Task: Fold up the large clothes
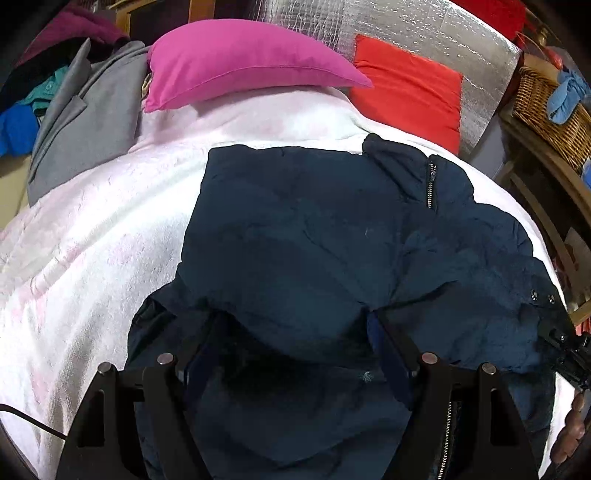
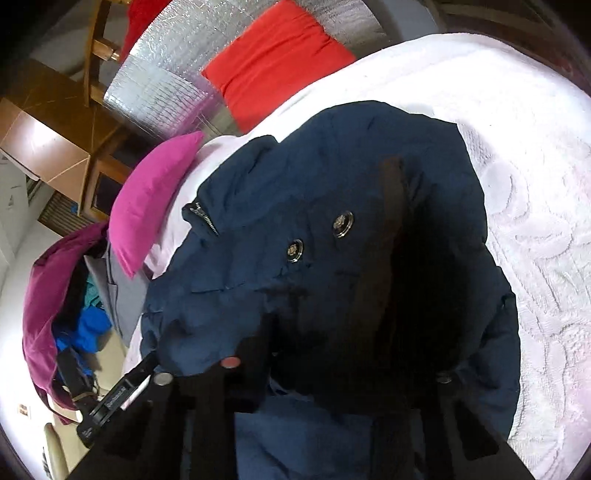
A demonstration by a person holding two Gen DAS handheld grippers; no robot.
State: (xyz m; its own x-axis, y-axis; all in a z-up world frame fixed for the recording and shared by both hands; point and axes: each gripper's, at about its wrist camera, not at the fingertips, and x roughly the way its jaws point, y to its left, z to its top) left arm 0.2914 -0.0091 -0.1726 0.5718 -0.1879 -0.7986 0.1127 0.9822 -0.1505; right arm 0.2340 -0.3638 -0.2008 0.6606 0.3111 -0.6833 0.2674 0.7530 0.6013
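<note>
- A dark navy padded jacket [image 1: 295, 229] with a metal zip lies spread on the white textured bedspread [image 1: 92, 240], toward its right edge and reaching the near edge
- The left gripper [image 1: 291, 325] has its two black fingers spread wide, navy fabric bunched between and over them; whether they pinch it I cannot tell
- The right gripper [image 2: 332, 314] is buried in the jacket's dark folds, so whether it is clenched or released I cannot tell
- In the right wrist view two round metal snap buttons [image 2: 317, 236] sit on the jacket's upper side
- A magenta cushion [image 1: 236, 62] rests at the bedspread's far edge, an orange-red cushion [image 1: 410, 92] beside it at the far right corner, against silver quilted foil [image 1: 424, 26]
- A grey garment [image 1: 88, 122] lies over the far left edge
- A woven wicker basket [image 1: 546, 107] stands off the bed's right side
</note>
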